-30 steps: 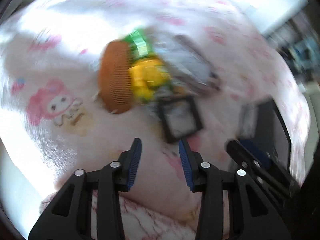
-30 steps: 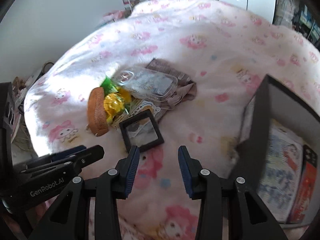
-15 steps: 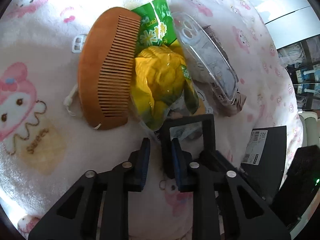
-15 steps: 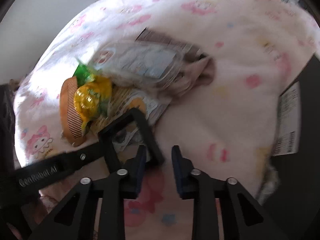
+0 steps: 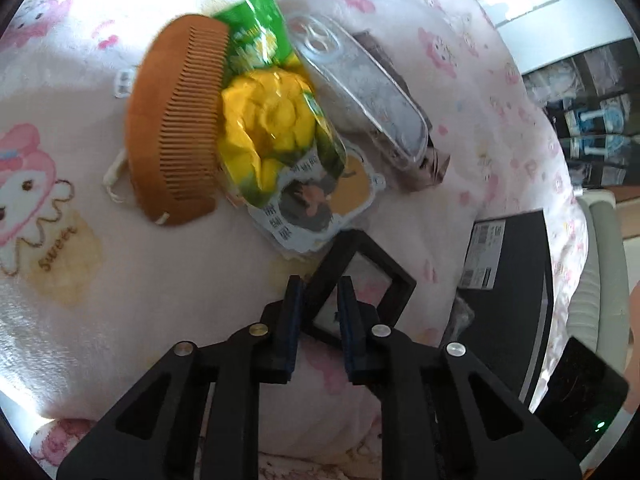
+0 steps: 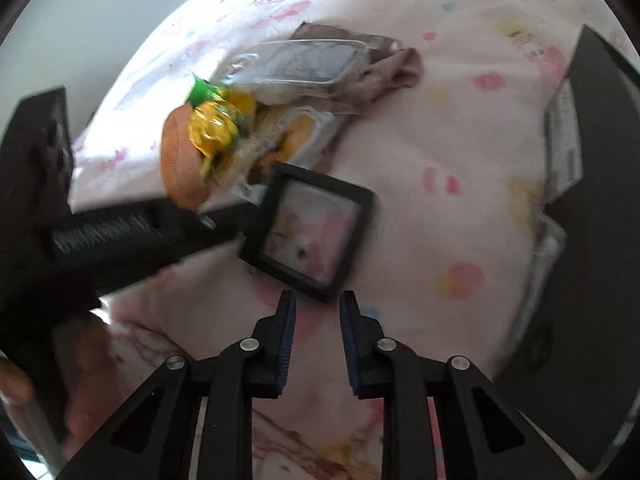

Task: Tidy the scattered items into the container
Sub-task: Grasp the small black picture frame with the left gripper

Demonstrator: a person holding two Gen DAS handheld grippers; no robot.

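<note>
L tool (image 5: 319,300) is clamped on the near corner of the black frame (image 5: 362,276), jaws just closed onto it. R tool (image 6: 317,308) is shut w/ nothing between its pads; frame (image 6: 316,236) sits just ahead of its tips, apart. Ahead-left of L tool: comb (image 5: 172,120), yellow packet (image 5: 272,128), clear case (image 5: 360,88), all on the bed (image 5: 120,300). Black box (image 6: 600,240) is to R tool's right.

comb (image 6: 180,160) blurred, black container (image 6: 600,240) cut off at edge
</note>
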